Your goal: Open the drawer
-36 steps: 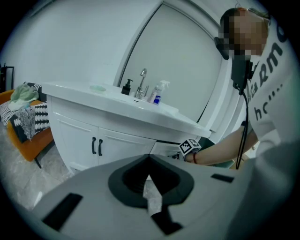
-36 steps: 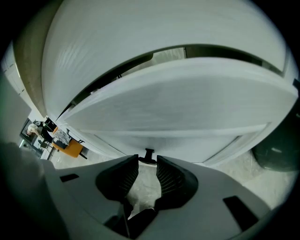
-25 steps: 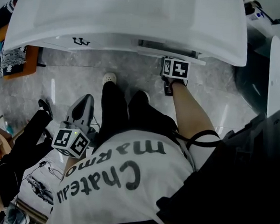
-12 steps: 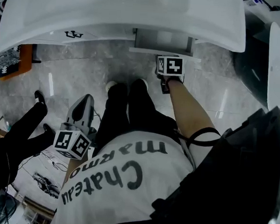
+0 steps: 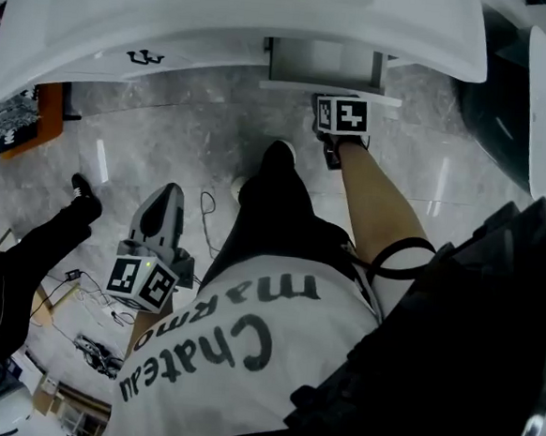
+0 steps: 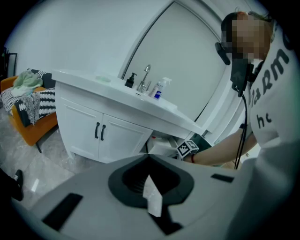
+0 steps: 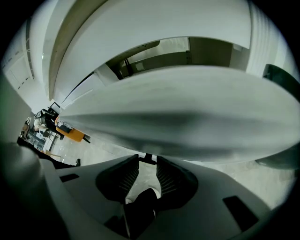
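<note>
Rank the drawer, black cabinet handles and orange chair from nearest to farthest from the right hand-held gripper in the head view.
1. drawer, at the tips of the right hand-held gripper
2. black cabinet handles, further left
3. orange chair, far left edge

White drawer (image 5: 323, 64), grey marbled floor (image 5: 166, 147), orange chair (image 6: 29, 132)

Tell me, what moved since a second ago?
The drawer slid farther out from under the counter, toward the person. The right gripper pulled it, clamped on its handle. The left gripper stayed low at the person's side, holding nothing.
</note>
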The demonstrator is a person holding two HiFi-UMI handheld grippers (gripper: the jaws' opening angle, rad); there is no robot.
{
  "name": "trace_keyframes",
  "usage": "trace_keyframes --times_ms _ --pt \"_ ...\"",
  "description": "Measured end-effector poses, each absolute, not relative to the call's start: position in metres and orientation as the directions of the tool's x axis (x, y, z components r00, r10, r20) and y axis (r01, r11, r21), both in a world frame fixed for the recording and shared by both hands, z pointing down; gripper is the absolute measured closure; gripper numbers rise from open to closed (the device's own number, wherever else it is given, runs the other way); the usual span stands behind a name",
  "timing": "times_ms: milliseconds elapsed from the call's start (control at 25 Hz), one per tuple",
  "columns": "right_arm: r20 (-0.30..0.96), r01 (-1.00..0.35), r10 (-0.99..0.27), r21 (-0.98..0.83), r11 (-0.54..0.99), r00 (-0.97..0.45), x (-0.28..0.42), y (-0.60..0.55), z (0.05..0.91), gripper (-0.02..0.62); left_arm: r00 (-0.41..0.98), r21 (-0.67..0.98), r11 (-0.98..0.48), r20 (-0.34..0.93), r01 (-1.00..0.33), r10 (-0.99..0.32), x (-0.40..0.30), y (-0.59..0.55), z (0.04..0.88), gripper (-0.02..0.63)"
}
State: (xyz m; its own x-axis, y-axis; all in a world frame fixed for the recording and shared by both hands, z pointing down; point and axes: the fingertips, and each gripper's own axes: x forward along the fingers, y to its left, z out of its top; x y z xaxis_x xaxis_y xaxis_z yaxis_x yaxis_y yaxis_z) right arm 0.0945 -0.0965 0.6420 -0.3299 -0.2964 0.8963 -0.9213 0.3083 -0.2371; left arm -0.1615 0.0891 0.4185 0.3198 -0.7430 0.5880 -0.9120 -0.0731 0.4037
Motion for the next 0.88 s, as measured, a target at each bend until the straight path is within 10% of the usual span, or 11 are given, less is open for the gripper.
trace_keyframes --times_ms 880 --pt "0.94 -0.943 -0.276 -0.107 0.315 -0.199 0.099 -0.067 0.645 0.474 0.314 0.405 -0.06 0.6 -0.912 -0.736 -0.197 0.125 0.423 0.598"
